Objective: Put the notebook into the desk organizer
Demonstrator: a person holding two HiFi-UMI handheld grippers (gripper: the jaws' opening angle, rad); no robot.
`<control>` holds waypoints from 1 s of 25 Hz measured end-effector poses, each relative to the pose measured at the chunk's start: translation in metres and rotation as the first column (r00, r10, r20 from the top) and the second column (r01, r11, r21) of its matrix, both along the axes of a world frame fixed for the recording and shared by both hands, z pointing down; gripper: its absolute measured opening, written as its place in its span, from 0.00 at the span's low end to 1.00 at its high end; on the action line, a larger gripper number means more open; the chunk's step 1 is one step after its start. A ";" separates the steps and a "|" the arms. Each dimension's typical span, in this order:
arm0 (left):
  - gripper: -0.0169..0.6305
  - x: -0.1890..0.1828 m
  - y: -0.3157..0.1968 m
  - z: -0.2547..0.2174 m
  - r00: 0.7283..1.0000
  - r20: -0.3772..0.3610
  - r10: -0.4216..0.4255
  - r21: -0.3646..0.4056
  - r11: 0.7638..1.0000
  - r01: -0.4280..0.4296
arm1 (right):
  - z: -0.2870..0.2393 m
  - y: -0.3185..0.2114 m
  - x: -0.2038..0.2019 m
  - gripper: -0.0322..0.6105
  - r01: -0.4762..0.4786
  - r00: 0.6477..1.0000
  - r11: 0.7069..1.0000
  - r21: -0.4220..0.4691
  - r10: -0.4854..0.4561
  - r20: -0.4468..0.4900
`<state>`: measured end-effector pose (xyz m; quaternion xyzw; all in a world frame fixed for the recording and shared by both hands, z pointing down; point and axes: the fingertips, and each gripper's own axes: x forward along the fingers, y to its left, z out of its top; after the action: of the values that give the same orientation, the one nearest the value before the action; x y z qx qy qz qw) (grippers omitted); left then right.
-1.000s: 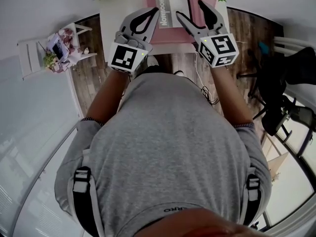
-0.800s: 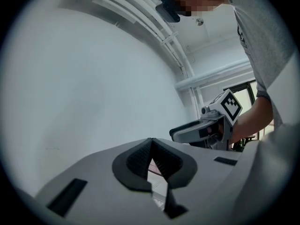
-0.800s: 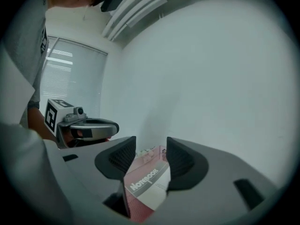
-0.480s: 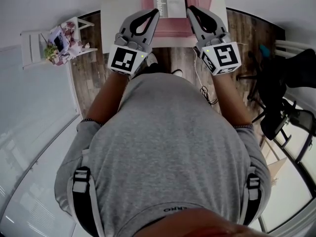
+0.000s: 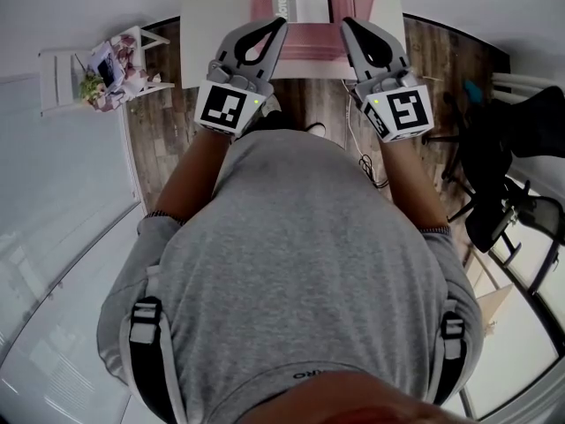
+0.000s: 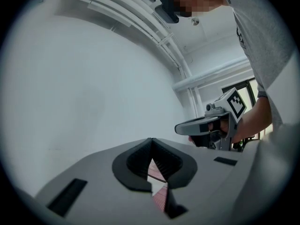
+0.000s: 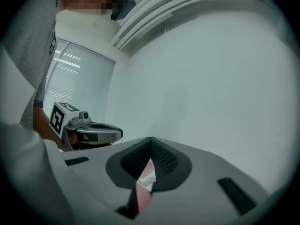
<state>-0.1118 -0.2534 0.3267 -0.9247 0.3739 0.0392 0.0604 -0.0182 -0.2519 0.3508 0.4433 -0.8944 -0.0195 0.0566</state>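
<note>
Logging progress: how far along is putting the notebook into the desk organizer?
Done: nothing stowed. In hand: pink notebook with white label, at the white desk; left gripper shut on it, right gripper just closed on it. Left: carrying it to the organizer (not identifiable).

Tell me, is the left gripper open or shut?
Shut: the left gripper has its jaw tips meeting in its own view and in the head view.
</note>
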 end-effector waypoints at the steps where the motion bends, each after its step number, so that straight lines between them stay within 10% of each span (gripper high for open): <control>1: 0.05 0.000 0.002 -0.001 1.000 -0.003 0.000 0.002 1.000 0.000 | -0.001 0.003 0.000 0.06 0.000 1.000 1.000 0.006 0.000 0.001; 25: 0.05 -0.001 0.022 0.000 1.000 0.005 -0.018 0.006 1.000 0.018 | -0.004 0.029 0.007 0.06 0.015 1.000 1.000 0.018 -0.015 0.007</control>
<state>-0.1128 -0.2318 0.3262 -0.9212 0.3818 0.0376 0.0645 -0.0114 -0.2226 0.3467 0.4371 -0.8976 -0.0266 0.0494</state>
